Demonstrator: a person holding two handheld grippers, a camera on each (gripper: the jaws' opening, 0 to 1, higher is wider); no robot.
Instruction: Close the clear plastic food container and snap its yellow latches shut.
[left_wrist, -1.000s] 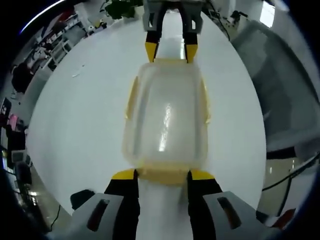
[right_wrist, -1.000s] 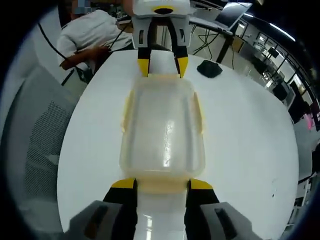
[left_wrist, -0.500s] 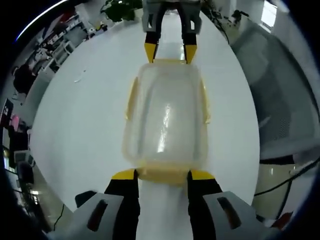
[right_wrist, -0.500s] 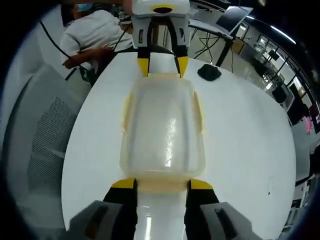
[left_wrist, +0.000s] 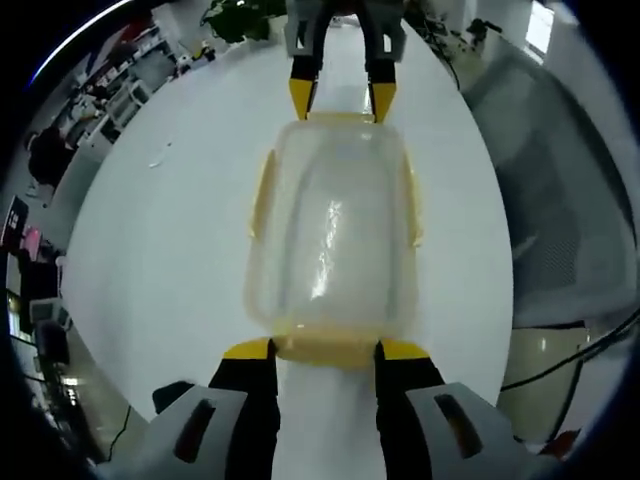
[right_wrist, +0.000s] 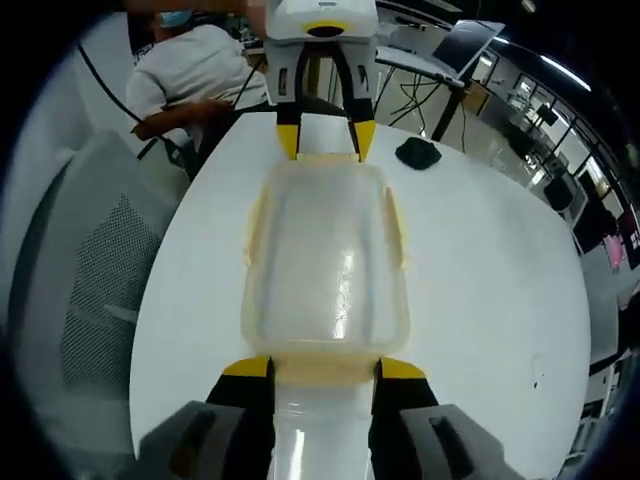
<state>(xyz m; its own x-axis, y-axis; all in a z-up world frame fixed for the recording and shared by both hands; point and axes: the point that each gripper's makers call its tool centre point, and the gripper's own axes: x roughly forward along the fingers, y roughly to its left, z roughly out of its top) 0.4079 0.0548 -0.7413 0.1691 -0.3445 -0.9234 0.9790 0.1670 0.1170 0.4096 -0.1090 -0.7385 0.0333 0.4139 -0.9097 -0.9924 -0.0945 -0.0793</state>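
Note:
The clear plastic container (left_wrist: 330, 230) (right_wrist: 325, 260), lid on, stretches lengthwise between my two grippers over the white round table (left_wrist: 160, 260) (right_wrist: 490, 270). Its near yellow end latch (left_wrist: 325, 350) sits between the jaws of my left gripper (left_wrist: 325, 352), whose fingertips touch both of its edges. My right gripper (left_wrist: 340, 100) holds the far end latch the same way. From the other side, my right gripper (right_wrist: 325, 368) clasps the near end latch (right_wrist: 325, 370) and my left gripper (right_wrist: 318, 140) clasps the far one. The yellow side latches (left_wrist: 262, 195) (right_wrist: 252, 225) stick out from the long walls.
A grey mesh chair (left_wrist: 565, 200) (right_wrist: 75, 300) stands beside the table. A small black object (right_wrist: 418, 152) lies on the table's far part. A person in a white shirt (right_wrist: 190, 70) sits behind the table, near desks and cables.
The table and chair have slid a little in both views while the container and both grippers kept their places, so hands and container moved together. The grips are unchanged.

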